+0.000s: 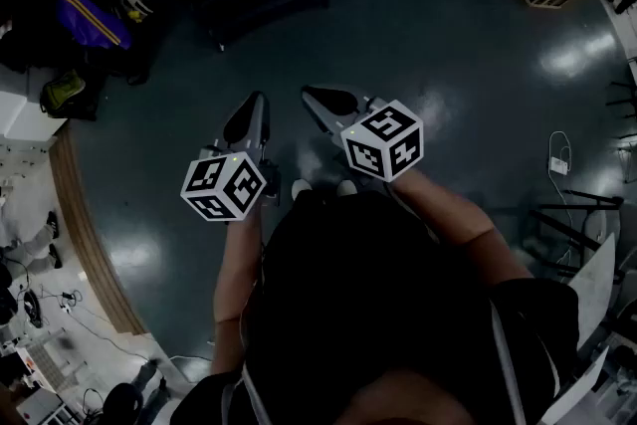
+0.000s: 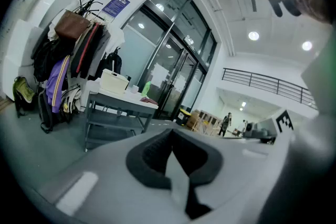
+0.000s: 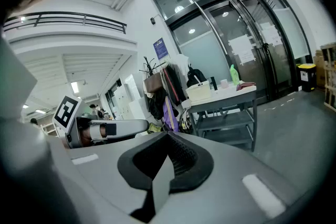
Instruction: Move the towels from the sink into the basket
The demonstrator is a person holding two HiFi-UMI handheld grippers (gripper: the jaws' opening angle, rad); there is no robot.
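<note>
My left gripper (image 1: 249,112) and right gripper (image 1: 328,101) are clenched and empty, with the floor (image 1: 448,65) below them. Nothing is begun yet. I judge I must first reach the sink, which is not in sight.

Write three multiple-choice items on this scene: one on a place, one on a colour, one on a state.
1. Where does the white rectangular plastic tub stand?
A. on a chair
B. on top of the grey metal shelf table
C. on a windowsill

2. What colour is the plastic bottle on that table?
A. green
B. red
C. black

3. How are the left gripper and the right gripper?
A. both wide open
B. the left one clamps a towel
C. both shut and empty

Answers: 1 B, the tub sits on the tabletop. 2 A, the bottle shows bright green. 3 C, each gripper view shows it closed with nothing held.
</note>
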